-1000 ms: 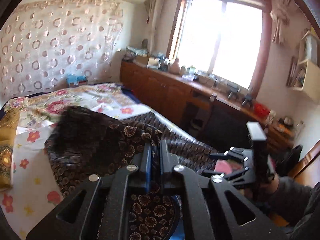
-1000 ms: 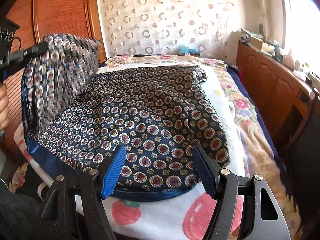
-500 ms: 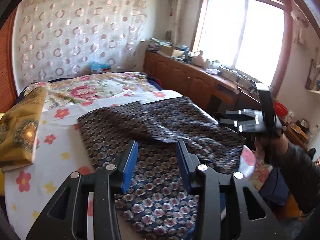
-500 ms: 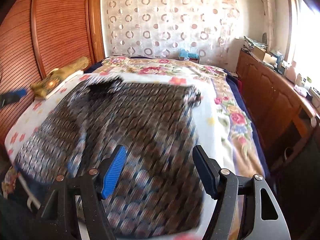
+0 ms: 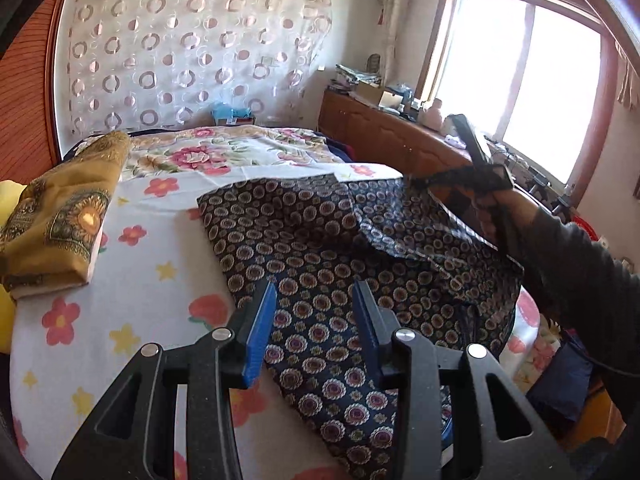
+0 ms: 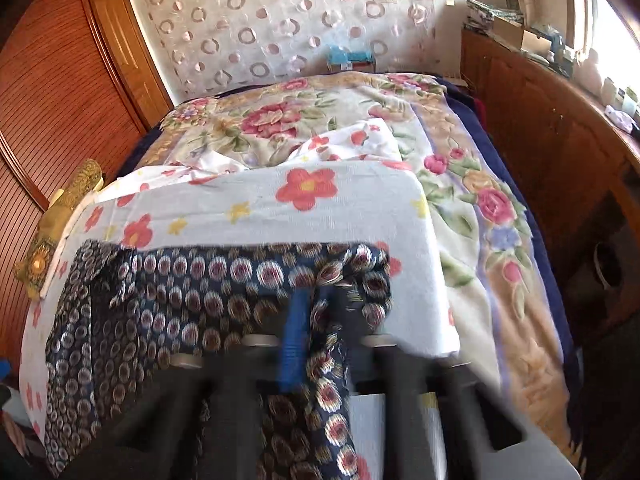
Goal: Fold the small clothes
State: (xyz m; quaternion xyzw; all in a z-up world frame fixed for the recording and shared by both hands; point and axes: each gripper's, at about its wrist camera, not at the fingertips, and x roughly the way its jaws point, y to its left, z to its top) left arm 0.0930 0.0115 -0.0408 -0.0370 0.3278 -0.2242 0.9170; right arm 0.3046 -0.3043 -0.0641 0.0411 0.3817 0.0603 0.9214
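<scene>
A dark navy garment with round medallion print (image 5: 320,248) lies spread on the flowered white sheet (image 5: 140,264) of the bed. My left gripper (image 5: 314,312) is open and empty, hovering over the garment's near part. My right gripper (image 6: 316,308) is shut on the garment's right edge (image 6: 320,392) and holds that edge lifted off the bed; it shows in the left wrist view (image 5: 476,168) at the right, with the cloth hanging from it. The right wrist view is motion-blurred.
A folded mustard-gold cloth (image 5: 60,216) lies at the bed's left side. A floral blanket (image 6: 320,120) covers the far part of the bed. A wooden cabinet (image 5: 400,140) with clutter runs under the window on the right. A wooden wardrobe (image 6: 60,80) stands on the left.
My left gripper let go of the garment, opened and drew back above it. My right gripper went from open to shut on the garment's right edge and lifted it.
</scene>
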